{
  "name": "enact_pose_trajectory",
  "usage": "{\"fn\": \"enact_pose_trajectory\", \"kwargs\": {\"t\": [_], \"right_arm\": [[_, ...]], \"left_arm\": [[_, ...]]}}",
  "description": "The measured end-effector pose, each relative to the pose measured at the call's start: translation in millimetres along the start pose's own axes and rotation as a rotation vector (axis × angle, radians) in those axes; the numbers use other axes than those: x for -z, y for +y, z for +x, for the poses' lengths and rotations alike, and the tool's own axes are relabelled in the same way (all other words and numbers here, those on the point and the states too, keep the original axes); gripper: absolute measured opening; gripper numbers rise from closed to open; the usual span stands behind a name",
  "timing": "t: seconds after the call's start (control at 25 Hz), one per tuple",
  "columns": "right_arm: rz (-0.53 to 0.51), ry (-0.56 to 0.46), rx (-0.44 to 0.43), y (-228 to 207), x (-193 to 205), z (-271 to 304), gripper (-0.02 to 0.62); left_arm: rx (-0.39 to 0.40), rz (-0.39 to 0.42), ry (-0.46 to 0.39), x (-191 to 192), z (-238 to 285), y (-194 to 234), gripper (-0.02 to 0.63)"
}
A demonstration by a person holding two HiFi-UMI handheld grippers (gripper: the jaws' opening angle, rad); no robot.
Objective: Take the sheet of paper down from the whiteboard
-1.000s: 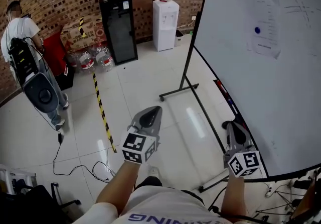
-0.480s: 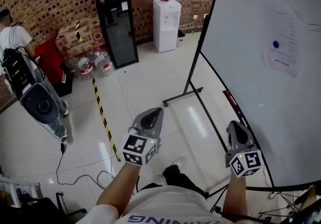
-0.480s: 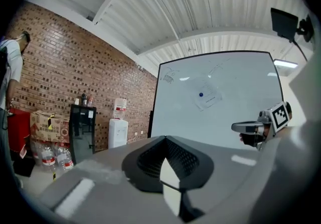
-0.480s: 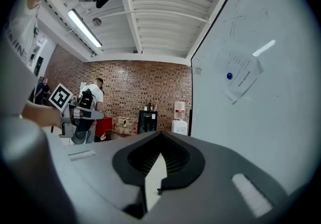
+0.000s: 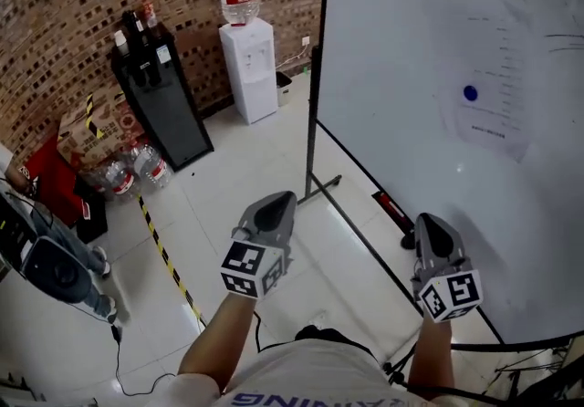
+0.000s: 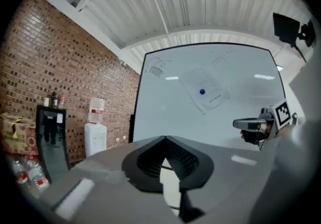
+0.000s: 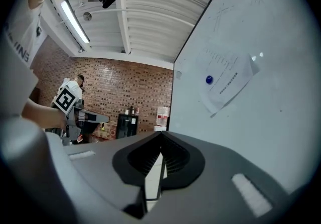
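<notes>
A white sheet of paper (image 5: 495, 77) hangs on the whiteboard (image 5: 401, 58), pinned by a blue round magnet (image 5: 470, 93). It hangs a little crooked, and its lower right corner stands off the board in the right gripper view (image 7: 229, 80). My left gripper (image 5: 277, 205) is shut and empty, held over the floor left of the board. My right gripper (image 5: 429, 225) is also shut and empty, close to the board's lower edge and below the sheet. Both point level towards the board. From the left gripper (image 6: 164, 140) the sheet (image 6: 208, 90) lies ahead and higher up, as it does from the right gripper (image 7: 161, 135).
The whiteboard stands on a black wheeled frame (image 5: 314, 159) with a red item (image 5: 391, 207) on its ledge. By the brick wall are a water dispenser (image 5: 248, 58), a black cabinet (image 5: 162, 104) and water bottles (image 5: 135, 172). Yellow-black tape (image 5: 164, 255) crosses the floor. A person (image 5: 50, 255) stands at left.
Both grippers have travelled towards the whiteboard, which now fills more of the head view. The sheet sits nearer. Both grippers stay shut.
</notes>
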State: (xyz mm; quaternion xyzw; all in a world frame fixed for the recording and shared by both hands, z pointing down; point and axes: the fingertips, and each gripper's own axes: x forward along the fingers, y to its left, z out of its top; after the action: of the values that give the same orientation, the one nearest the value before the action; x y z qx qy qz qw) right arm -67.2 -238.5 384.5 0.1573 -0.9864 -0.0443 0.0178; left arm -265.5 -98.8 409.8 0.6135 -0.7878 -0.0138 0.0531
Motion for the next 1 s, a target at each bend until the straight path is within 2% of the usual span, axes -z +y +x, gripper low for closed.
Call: {"fn": "enact_pose_trajectory", "kwargs": {"t": [0.16,0.36,0.52,0.64,0.84,1.0], "right_arm": [[-0.012,-0.022,0.094,-44,-15,6,0.006],[-0.017,-0.042,0.205,-75,-31,-1,0.006],[-0.043,-0.043,0.343,-106,-39,-12,0.006],[-0.046,-0.03,0.484,-128,-40,-25,0.006],[-0.046,-0.037,0.701,-133,-54,-45,0.006],[-0.056,-0.036,0.818,-127,-63,-49,0.006]], "left_arm": [[0.12,0.072,-0.028,-31,65,-26,0.005],[0.263,0.119,-0.062,-66,126,-59,0.005],[0.393,0.139,-0.089,-82,170,-86,0.005],[0.518,0.145,-0.089,-86,201,-110,0.005],[0.741,0.153,-0.109,-100,230,-142,0.005],[0.848,0.159,-0.154,-117,243,-155,0.005]]}}
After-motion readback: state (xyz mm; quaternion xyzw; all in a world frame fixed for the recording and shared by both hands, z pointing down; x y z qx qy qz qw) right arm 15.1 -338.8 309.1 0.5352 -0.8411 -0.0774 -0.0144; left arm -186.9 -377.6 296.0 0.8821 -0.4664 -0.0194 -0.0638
